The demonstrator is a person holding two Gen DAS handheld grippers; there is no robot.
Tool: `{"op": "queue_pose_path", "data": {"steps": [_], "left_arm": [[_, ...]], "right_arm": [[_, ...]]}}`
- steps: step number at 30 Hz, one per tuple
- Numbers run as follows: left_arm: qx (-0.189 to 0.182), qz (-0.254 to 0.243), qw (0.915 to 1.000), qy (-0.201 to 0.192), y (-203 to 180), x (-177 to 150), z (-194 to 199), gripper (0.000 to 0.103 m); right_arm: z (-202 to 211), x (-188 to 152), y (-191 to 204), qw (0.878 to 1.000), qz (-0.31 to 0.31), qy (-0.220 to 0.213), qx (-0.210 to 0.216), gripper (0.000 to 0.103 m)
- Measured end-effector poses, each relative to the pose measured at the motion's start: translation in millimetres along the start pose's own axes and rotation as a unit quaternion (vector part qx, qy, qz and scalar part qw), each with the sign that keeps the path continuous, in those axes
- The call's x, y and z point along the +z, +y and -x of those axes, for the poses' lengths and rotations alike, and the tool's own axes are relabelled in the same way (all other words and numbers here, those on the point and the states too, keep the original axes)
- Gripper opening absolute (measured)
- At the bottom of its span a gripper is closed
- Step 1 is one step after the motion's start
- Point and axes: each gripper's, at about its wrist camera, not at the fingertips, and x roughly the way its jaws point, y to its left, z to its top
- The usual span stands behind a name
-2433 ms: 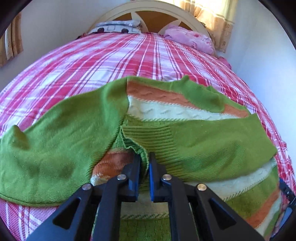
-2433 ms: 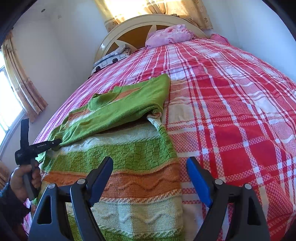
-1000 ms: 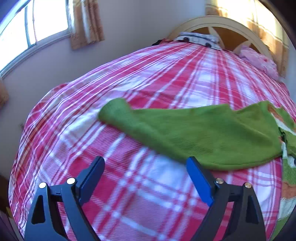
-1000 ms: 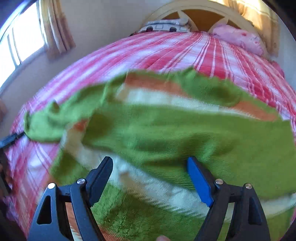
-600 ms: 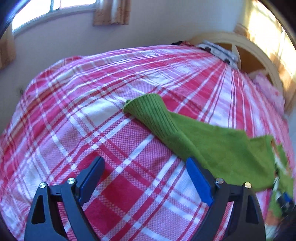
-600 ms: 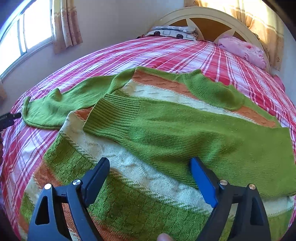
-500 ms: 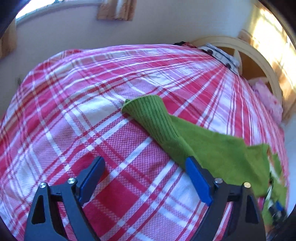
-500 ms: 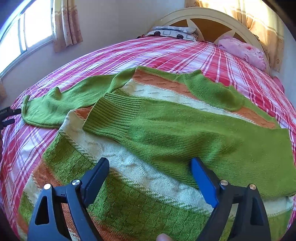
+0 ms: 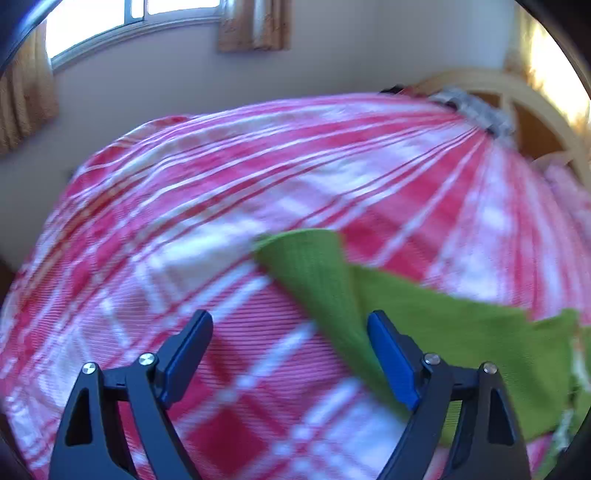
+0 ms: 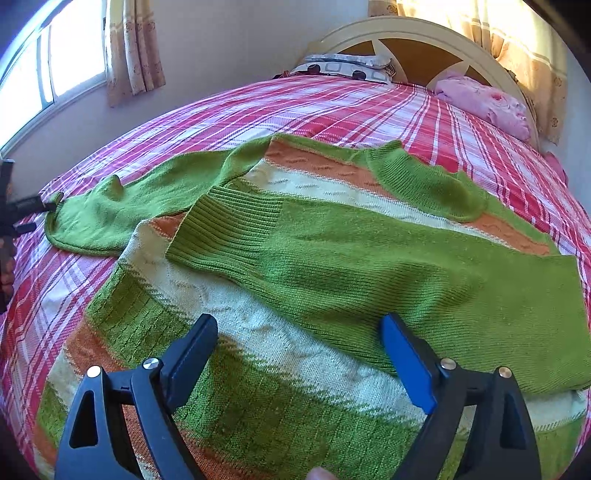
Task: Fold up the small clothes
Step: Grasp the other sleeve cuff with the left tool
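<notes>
A knit sweater (image 10: 280, 369) striped green, orange and cream lies flat on the red plaid bed (image 10: 332, 107). One green sleeve (image 10: 351, 273) is folded across its body, with the ribbed cuff (image 10: 229, 225) at the left. My right gripper (image 10: 299, 330) hovers open over the lower body, holding nothing. The other sleeve (image 10: 140, 203) stretches out to the left. In the blurred left wrist view its cuff end (image 9: 306, 258) lies just ahead of my open left gripper (image 9: 290, 334). The sleeve runs close by the right finger (image 9: 391, 354), and nothing is gripped. The left gripper (image 10: 35, 216) also shows beside that cuff.
A patterned pillow (image 10: 347, 64) and a pink pillow (image 10: 484, 99) lie against the cream headboard (image 10: 417, 37). A window (image 9: 136, 14) and wall (image 9: 147, 92) lie beyond the bed's left side. Bare plaid bedding (image 9: 147, 258) surrounds the outstretched sleeve. A fingertip (image 10: 317, 474) shows at the bottom edge.
The left gripper let go of the folded sleeve's cuff, opened, and swung left along the outstretched sleeve toward its cuff, which now looks nearer. The right view has settled and holds still.
</notes>
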Motion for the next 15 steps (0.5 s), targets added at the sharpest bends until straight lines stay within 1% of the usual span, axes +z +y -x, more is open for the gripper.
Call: {"op": "queue_pose_path", "data": {"steps": [1,2,4,5,6,10,13,15], "left_arm": [[-0.009,0.007,0.9999,0.006,9.5,-1.9,-0.3,0.088],[-0.016,0.012,0.9998,0.004,17.7,-3.9,3.6,0.089],[-0.005,0.014,0.9999,0.003,33.9,-9.3,12.0,0.089],[-0.011,0.022,0.9997,0.006,41.4,-11.9,14.7,0.089],[-0.040,0.038,0.9984,0.011,50.2,-13.9,17.0,0.089],[-0.106,0.076,0.9914,0.013,53.6,-14.0,17.3,0.088],[-0.113,0.097,0.9888,0.000,48.1,-9.1,13.4,0.088],[-0.114,0.110,0.9873,-0.004,46.9,-6.3,14.2,0.081]], "right_arm": [[0.4,-0.2,-0.5,1.000,-0.002,-0.001,0.002,0.090],[0.7,-0.1,-0.9,1.000,-0.004,-0.003,0.004,0.091],[1.2,0.3,-1.5,1.000,-0.008,-0.005,0.009,0.091],[1.0,0.7,-1.6,1.000,-0.009,-0.005,0.011,0.091],[1.2,0.7,-1.9,1.000,-0.010,-0.005,0.012,0.091],[0.3,1.5,-0.8,1.000,-0.009,-0.005,0.013,0.092],[0.1,1.7,-0.4,1.000,-0.009,-0.006,0.012,0.092],[0.0,2.0,0.1,1.000,-0.009,-0.007,0.010,0.092]]}}
